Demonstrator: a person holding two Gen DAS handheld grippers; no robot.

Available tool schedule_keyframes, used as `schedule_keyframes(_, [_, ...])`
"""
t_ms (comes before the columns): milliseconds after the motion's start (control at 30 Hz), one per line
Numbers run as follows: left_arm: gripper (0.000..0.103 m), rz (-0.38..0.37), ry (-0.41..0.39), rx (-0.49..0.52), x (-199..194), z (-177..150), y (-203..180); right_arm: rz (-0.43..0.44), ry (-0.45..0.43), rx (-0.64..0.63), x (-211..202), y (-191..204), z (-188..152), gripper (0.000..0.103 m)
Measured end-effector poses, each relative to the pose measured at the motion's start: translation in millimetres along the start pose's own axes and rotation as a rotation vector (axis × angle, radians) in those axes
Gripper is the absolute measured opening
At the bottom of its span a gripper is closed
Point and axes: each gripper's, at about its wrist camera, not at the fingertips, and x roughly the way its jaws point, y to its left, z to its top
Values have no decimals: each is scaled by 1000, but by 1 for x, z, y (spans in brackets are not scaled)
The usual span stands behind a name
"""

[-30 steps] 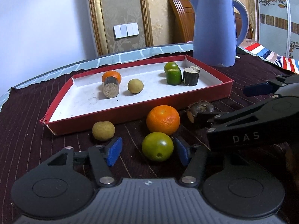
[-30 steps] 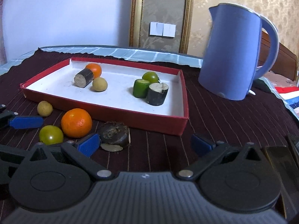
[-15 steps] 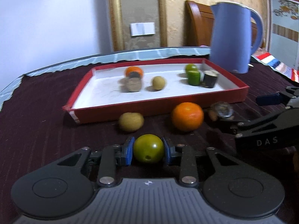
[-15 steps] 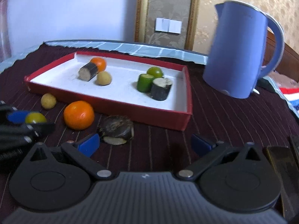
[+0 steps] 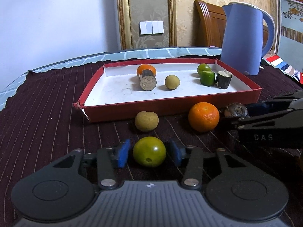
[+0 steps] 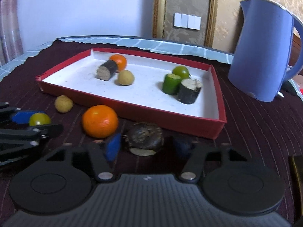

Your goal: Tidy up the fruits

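On the dark striped cloth a green round fruit point(image 5: 149, 151) lies between the blue pads of my left gripper point(image 5: 149, 149). Its jaws are opening, with a gap on each side of the fruit. A dark brown rough fruit point(image 6: 144, 138) sits between the pads of my right gripper point(image 6: 146, 145). Those jaws are closing, and the pads stand just clear of it. An orange point(image 5: 203, 116) and a small tan fruit point(image 5: 146, 121) rest in front of the red tray point(image 5: 170, 106). The tray holds several fruits and cut cylinders.
A tall blue kettle point(image 5: 244, 39) stands right of the tray, at its far corner. A wooden chair back point(image 5: 208, 24) rises behind the table. The right gripper's black fingers point(image 5: 265, 121) reach in from the right in the left wrist view.
The left pads closed on the green fruit half a second ago and have since come apart. The right jaws, wide open before, have narrowed around the dark brown fruit.
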Motion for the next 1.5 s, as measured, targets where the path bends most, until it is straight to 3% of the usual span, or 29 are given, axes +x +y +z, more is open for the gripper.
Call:
schedule_keyframes(67, [60, -9, 0, -8, -1, 0, 2, -4, -3, 0, -2, 1, -1, 38])
schedule_keyframes(233, [60, -22, 5, -24, 0, 1, 5, 12, -12, 20, -6, -4, -4, 38])
schedule_keyframes(333, [52, -26, -4, -18, -1, 0, 4, -11, -21, 14, -10, -3, -7, 38])
schedule_keyframes(467, [32, -26, -11, -26, -1, 0, 5, -17, -27, 9, -11, -3, -10, 38])
schedule_keyframes(700, [31, -50, -19, -50, -4, -1, 9, -11, -36, 20, -12, -5, -12, 38])
schedule_keyframes(1500, [31, 17, -82, -33, -24, 25, -9, -75, -119, 87, -43, -4, -8, 38])
